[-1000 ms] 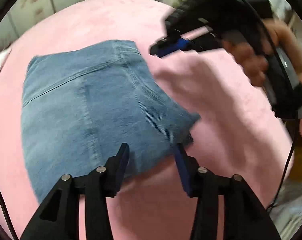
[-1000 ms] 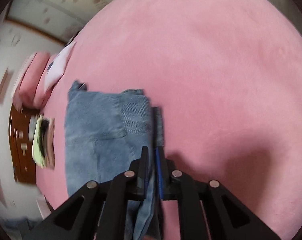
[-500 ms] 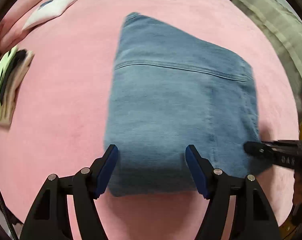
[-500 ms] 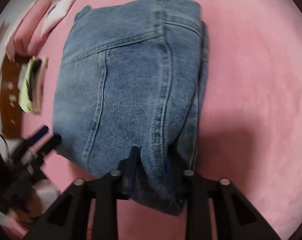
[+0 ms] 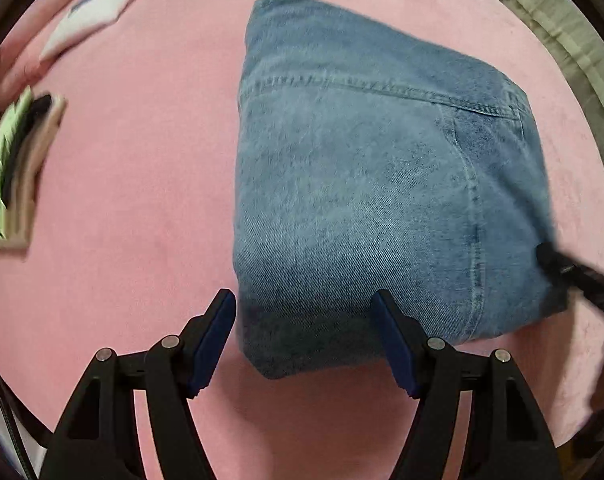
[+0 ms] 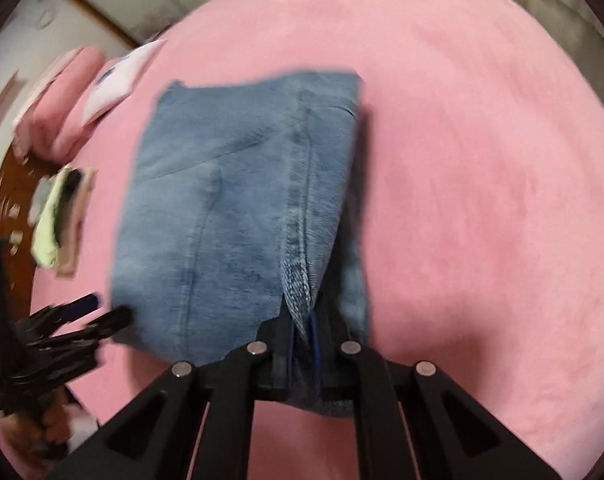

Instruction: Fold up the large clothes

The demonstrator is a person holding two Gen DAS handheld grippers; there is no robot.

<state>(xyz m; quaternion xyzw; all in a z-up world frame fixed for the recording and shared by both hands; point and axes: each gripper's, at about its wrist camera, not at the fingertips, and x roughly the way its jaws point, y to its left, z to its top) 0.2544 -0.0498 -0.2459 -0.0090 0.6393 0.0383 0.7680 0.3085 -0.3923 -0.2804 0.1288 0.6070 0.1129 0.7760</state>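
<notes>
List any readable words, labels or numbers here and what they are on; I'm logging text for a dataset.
None can be read.
White pillow: a dark blue mark, too blurred to read.
Folded jeans: no label or tag showing.
Stack of folded clothes: no print visible.

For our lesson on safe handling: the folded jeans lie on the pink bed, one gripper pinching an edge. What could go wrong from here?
1. The right gripper is shut on one edge of the folded jeans; pulling may undo the fold.
2. The left gripper stands open over the near corner; closing there could bunch the denim.
</notes>
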